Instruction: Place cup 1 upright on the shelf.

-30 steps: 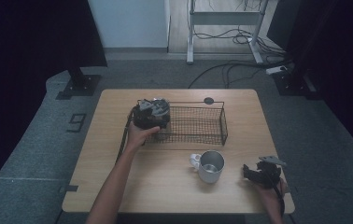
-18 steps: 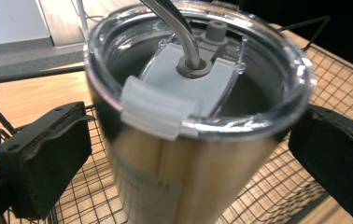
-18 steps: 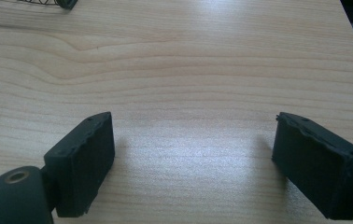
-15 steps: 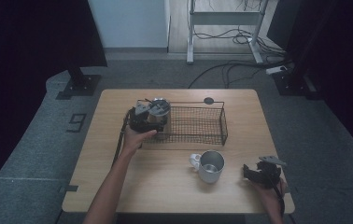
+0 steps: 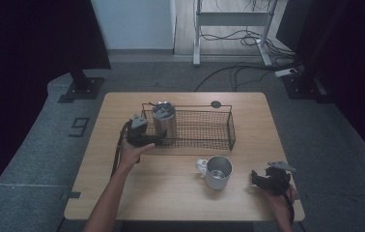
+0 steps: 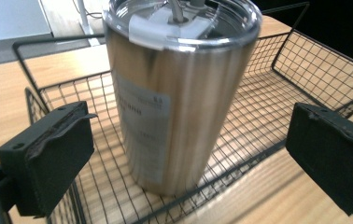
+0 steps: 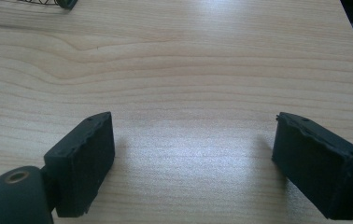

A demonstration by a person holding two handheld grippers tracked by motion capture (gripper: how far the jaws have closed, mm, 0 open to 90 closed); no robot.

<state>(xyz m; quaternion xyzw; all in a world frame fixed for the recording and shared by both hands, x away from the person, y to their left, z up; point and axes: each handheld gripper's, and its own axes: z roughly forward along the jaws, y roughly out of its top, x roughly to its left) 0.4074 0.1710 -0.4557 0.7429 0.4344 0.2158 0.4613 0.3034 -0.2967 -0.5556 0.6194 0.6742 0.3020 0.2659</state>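
A steel tumbler (image 5: pixel 165 122) with a clear lid stands upright in the left end of a black wire basket (image 5: pixel 231 129). My left gripper (image 5: pixel 152 140) is just outside the basket's near-left corner, open. In the left gripper view the tumbler (image 6: pixel 179 93) stands beyond the left gripper (image 6: pixel 193 130), whose two jaws are wide apart and touch nothing. A steel mug (image 5: pixel 217 170) with a white handle sits on the table in front of the basket. My right gripper (image 5: pixel 258 177) rests near the table's front right corner. The right gripper (image 7: pixel 193 135) is open over bare wood.
The wooden table (image 5: pixel 180 195) has bare room at the front left and between the mug and the right gripper. A small black round disc (image 5: pixel 216 104) lies behind the basket. Dark floor, cables and stand legs lie beyond the table.
My left gripper has drawn back from the tumbler, to the left and toward the near side, so the tumbler now stands free in the basket. The right gripper has stayed put.
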